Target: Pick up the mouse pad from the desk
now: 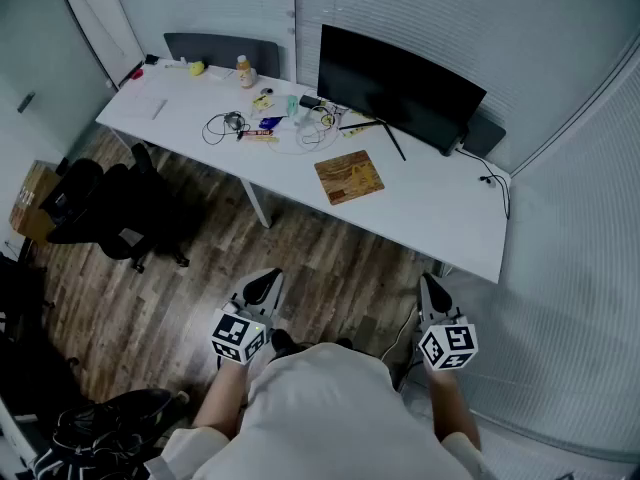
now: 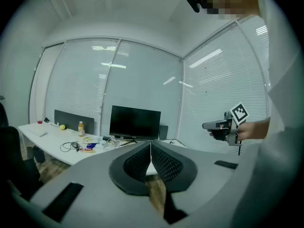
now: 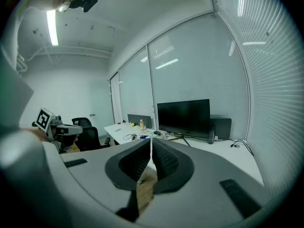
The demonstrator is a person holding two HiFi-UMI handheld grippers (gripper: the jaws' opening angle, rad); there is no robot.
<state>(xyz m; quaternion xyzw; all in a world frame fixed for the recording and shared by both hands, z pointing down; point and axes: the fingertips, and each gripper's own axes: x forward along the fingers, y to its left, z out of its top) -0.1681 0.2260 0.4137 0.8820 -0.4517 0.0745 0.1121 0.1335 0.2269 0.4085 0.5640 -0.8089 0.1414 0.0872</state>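
Start of task: mouse pad (image 1: 349,177) lies flat on the desk (image 1: 440,218) before the monitor (image 1: 395,83), untouched; your left gripper (image 1: 262,286) and right gripper (image 1: 432,293) hang well short, jaws closed on nothing; approach, grasp and lift are yet to do

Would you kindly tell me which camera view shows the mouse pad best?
The head view: the mouse pad lies whole, seen from above, on the white desk. In both gripper views I cannot make it out.
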